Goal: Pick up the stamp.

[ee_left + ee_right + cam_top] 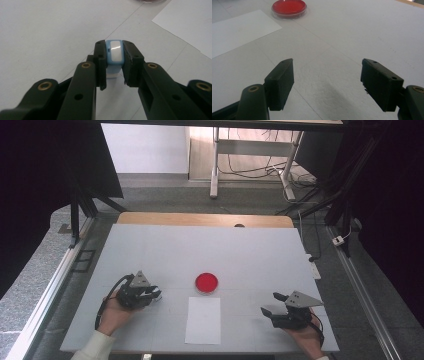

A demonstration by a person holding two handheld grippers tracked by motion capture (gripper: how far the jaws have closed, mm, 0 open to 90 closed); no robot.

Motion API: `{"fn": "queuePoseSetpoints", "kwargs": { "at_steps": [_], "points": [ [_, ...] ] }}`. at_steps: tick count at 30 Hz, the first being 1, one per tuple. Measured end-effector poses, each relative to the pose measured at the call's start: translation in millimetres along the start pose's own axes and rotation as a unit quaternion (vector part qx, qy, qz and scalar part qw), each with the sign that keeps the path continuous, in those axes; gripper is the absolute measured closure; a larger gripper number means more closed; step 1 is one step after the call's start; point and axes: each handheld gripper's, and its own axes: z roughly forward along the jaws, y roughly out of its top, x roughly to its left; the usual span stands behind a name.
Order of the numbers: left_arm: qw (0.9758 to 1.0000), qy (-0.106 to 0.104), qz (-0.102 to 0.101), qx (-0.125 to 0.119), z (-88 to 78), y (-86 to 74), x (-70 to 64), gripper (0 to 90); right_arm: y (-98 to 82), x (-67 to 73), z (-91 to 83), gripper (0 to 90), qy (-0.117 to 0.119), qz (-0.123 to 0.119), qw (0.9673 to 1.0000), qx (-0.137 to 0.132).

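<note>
While the left gripper (114, 56) fingers clamp a blue-and-white block (114, 52), the right gripper (327, 85) fingers stand apart near a red dish (289, 8).

Left gripper (114, 56) clamped on small blue-and-white block (114, 51), white table (45, 32), paper sheet (190, 20)

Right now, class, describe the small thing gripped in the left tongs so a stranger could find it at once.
Start at the white table and go to its near left side, where a hand holds the left tongs. Pinched between their black jaws is a small blue-and-white block. Unlike the round red dish and the flat white sheet nearby, it is chunky, pale blue with a glossy white face.
</note>
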Motion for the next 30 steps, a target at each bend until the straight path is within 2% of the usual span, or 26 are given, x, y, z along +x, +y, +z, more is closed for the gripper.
{"fn": "queuePoseSetpoints", "kwargs": {
  "at_steps": [15,24,30],
  "points": [
    [1.0000,0.000,-0.003,-0.004,-1.1,-0.6,1.1,75.5,-0.3,-0.6,-0.7,26.6,-0.010,0.000,0.9999,0.001],
    [0.9995,-0.013,-0.016,-0.023,-5.6,-1.1,3.9,75.6,-1.0,-2.5,-1.5,26.1,-0.017,0.004,0.9998,-0.002],
    [0.9992,-0.011,-0.019,-0.034,-8.5,-1.2,3.3,75.6,-1.2,-2.1,-0.5,26.1,-0.015,0.004,0.9999,-0.002]
  ]
}}
